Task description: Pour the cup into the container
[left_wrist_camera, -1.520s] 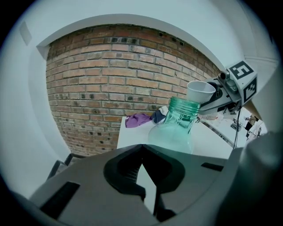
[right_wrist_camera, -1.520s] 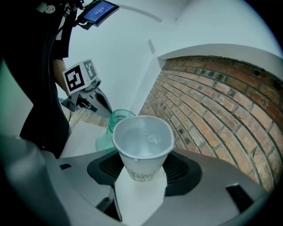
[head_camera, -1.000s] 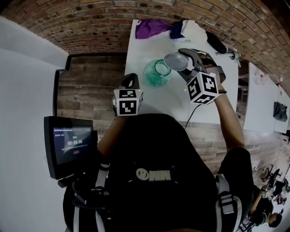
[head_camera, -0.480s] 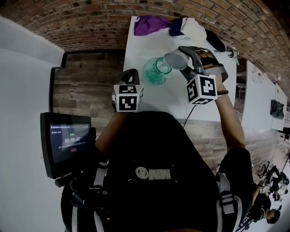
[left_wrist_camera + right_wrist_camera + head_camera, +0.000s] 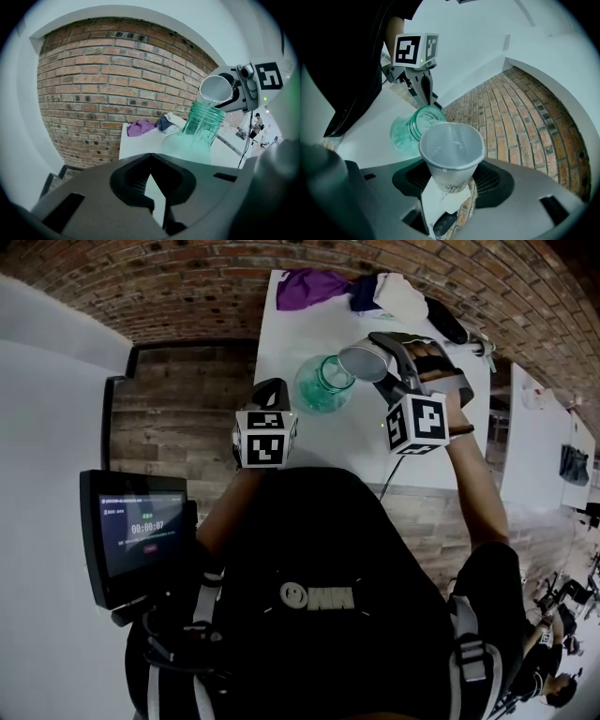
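Note:
A green glass jar (image 5: 323, 385) stands on the white table (image 5: 366, 451). My right gripper (image 5: 386, 367) is shut on a pale paper cup (image 5: 364, 362), which is tipped on its side with its rim at the jar's mouth. The right gripper view looks into the cup (image 5: 451, 150) past the right gripper (image 5: 449, 180), with the jar (image 5: 412, 131) just beyond; only drops show inside the cup. My left gripper (image 5: 272, 395) hangs at the table's near left edge, short of the jar, shut and holding nothing. From the left gripper view the cup (image 5: 216, 89) leans over the jar (image 5: 201, 126).
Purple cloth (image 5: 314, 287) and white and dark clothes (image 5: 389, 296) lie at the table's far end, with a black object (image 5: 448, 326) beside them. A screen (image 5: 141, 540) stands on the left. A cable (image 5: 394, 479) hangs off the near edge. Brick floor surrounds the table.
The right gripper has rolled slightly, tipping the cup a little further over the jar's mouth. The left gripper has stayed where it was.

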{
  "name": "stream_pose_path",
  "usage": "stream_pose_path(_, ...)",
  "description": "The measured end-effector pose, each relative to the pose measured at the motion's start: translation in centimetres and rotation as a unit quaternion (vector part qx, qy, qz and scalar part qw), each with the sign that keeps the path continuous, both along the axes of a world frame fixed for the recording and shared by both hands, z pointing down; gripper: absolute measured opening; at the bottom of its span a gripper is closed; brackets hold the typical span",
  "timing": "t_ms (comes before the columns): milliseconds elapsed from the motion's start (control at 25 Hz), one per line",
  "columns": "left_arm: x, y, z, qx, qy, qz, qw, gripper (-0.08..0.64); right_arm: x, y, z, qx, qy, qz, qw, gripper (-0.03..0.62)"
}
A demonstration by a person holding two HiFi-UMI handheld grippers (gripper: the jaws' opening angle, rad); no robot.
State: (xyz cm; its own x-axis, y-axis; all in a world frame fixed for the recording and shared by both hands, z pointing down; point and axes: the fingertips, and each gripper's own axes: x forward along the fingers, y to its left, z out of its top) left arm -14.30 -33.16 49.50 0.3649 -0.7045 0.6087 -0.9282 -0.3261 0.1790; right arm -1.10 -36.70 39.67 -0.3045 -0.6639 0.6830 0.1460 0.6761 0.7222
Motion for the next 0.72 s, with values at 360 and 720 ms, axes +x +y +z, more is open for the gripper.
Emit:
stream_pose_path(360, 0.28, 0.02, -0.06, 0.001, 0.007, -0.002, 1.0000, 0.000, 0.00, -0.16, -0.12, 0.009, 0.017, -0.007, 1.000, 0.272)
stream_pose_path(720, 0.32, -0.01, -0.05, 0.001, 0.011, -0.001, 0.9999, 0.000, -0.27, -0.25, -0.34, 0.021, 0.031, -0.016, 0.999, 0.272)
